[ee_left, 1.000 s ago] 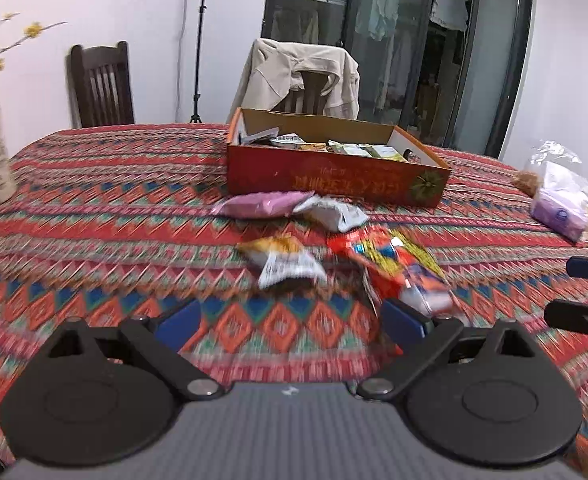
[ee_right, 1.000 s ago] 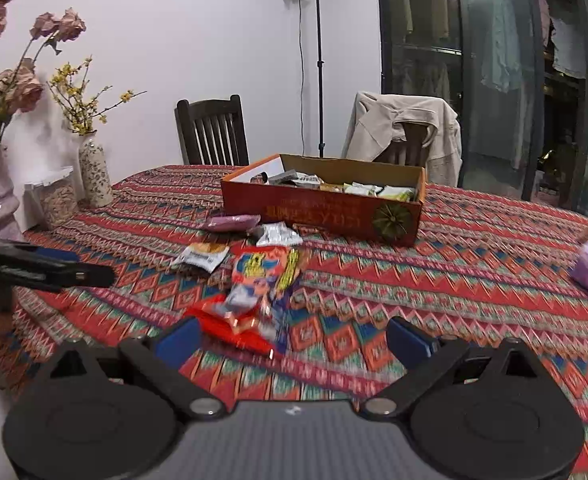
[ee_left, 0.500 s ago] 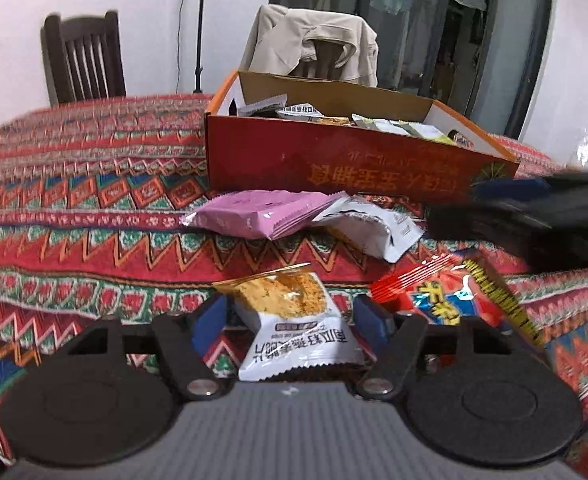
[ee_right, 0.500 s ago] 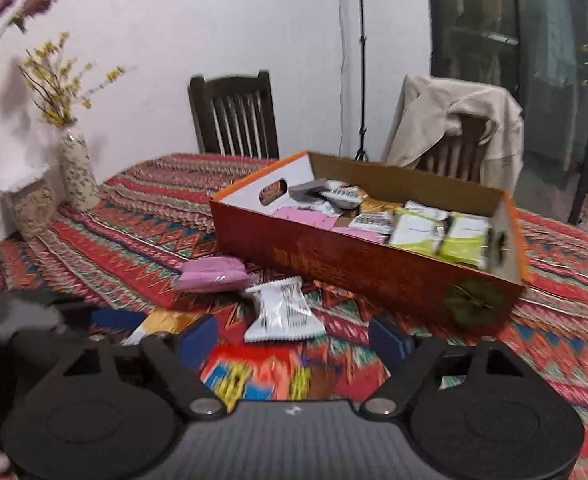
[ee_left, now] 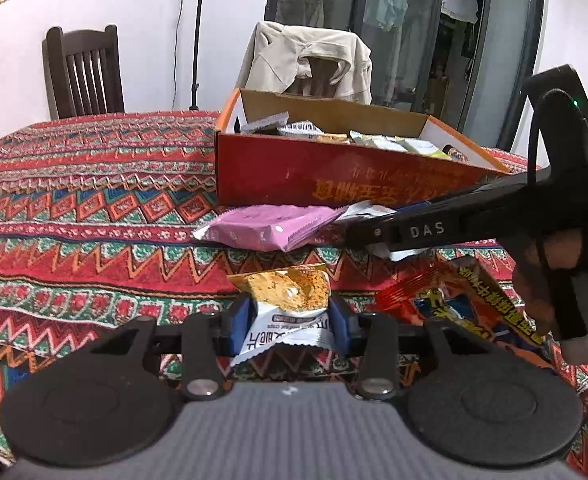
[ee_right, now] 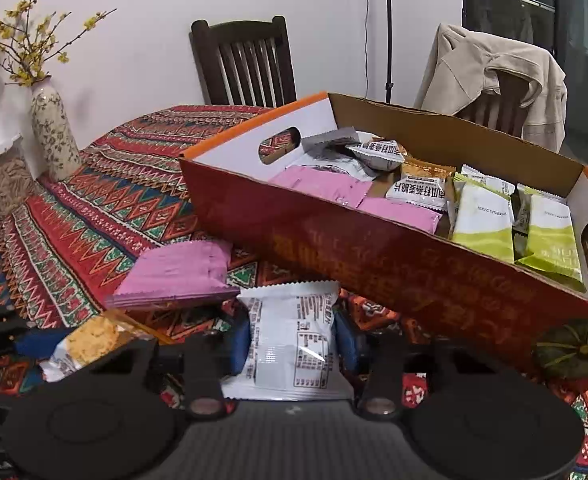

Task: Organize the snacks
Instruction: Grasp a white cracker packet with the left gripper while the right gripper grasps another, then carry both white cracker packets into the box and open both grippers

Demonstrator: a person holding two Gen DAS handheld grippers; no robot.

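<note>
Your left gripper (ee_left: 289, 326) is pinching the oat crisp packet (ee_left: 283, 308) by its white lower half, blue pads pressed against both sides, so the packet's orange picture end sticks out ahead of the fingers and off the table (ee_left: 93, 200). That low, side-on hold makes sense for a flat pillow pack: the pads catch the puffed body rather than a slippery seal edge.

Your right gripper (ee_right: 291, 344) is likewise closed on the white packet (ee_right: 291, 344), label side up, pads squeezing its two long edges. It lies directly in front of that gripper, with the pink packet (ee_right: 177, 276) just ahead and to the left, touching or nearly touching it; which one cannot be told.

The red box (ee_right: 374, 264) stands just beyond both grippers, open at the top and already carrying pink, white and green packets sorted roughly by kind, so it looks like the place these two belong. The red and yellow bag (ee_left: 454, 304) sits to the right of your left gripper, under the right tool's body, and appears to be left for a later pass
</note>
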